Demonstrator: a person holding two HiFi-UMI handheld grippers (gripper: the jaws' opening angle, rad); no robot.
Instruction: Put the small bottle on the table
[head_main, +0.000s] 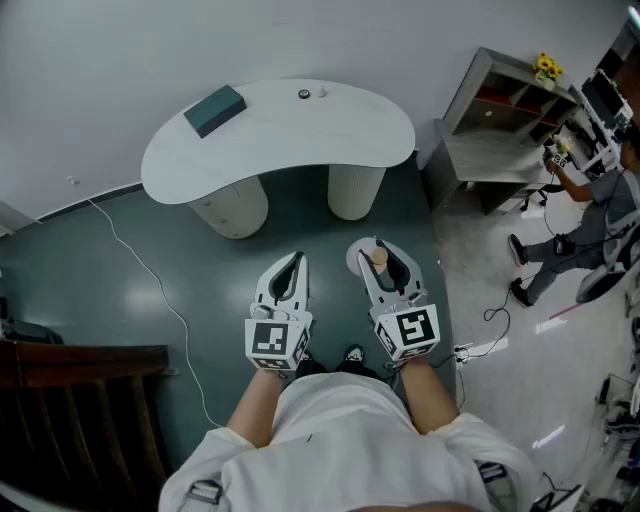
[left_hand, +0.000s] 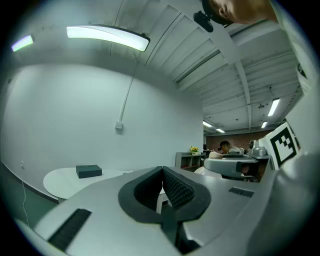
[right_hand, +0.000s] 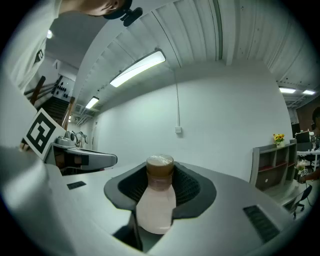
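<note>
Well, the small bottle (head_main: 379, 258) is not on the desk (head_main: 290, 135) yet. It stands up between the fingers (right_hand: 189, 186) of the right gripper (head_main: 384, 248), and they squeeze its sides. In the right gripper view the bottle is pale pink with a brown cap on top. The gripper holds it out flat over the dark green floor (head_main: 120, 300), just in front of the near edge of the desk, by the right one of its two round legs (head_main: 355, 190). The left gripper (head_main: 294, 262) is next to it, a little apart. Its fingers (left_hand: 177, 190) are closed together at the tips and there is nothing between them. The desk is white and curved like a bean. A dark green box (head_main: 214, 109) lies near its left end. Two tiny round things (head_main: 304, 94) sit at the far edge, about in the middle; they are too small to make out. A thin white cable (head_main: 150, 280) runs over the floor on the left. On the right there is a gray shelf (head_main: 500, 110) with yellow flowers (head_main: 546, 68) on top, and a person (head_main: 590, 215) is beside it.
</note>
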